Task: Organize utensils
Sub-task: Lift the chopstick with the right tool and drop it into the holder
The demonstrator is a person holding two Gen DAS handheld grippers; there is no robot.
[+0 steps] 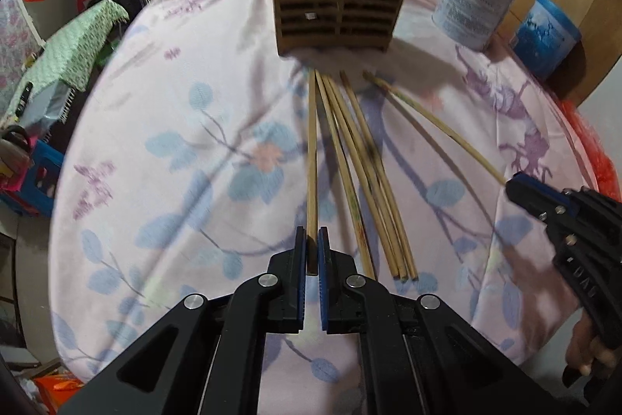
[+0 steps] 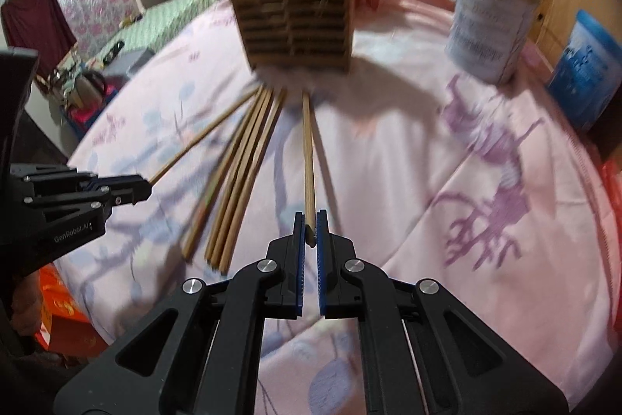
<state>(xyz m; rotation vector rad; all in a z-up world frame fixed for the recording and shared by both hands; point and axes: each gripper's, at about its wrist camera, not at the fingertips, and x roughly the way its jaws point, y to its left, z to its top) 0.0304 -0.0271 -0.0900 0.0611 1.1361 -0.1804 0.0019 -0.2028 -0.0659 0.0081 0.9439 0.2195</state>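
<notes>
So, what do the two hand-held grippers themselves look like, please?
Both look the same. The left hand-held gripper and the right hand-held gripper have black angular plastic linkages with round silver pivot pins and triangular cut-outs. Each has two flat fingers lined with ribbed blue pads. White "GenRobot.AI" lettering is printed on the side of the left one's body. No cables show.

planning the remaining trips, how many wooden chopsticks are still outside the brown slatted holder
6. One wooden chopstick in the left gripper, one in the right gripper, a bundle of four lying on the pink floral cloth between them. Blur may hide another.
</notes>
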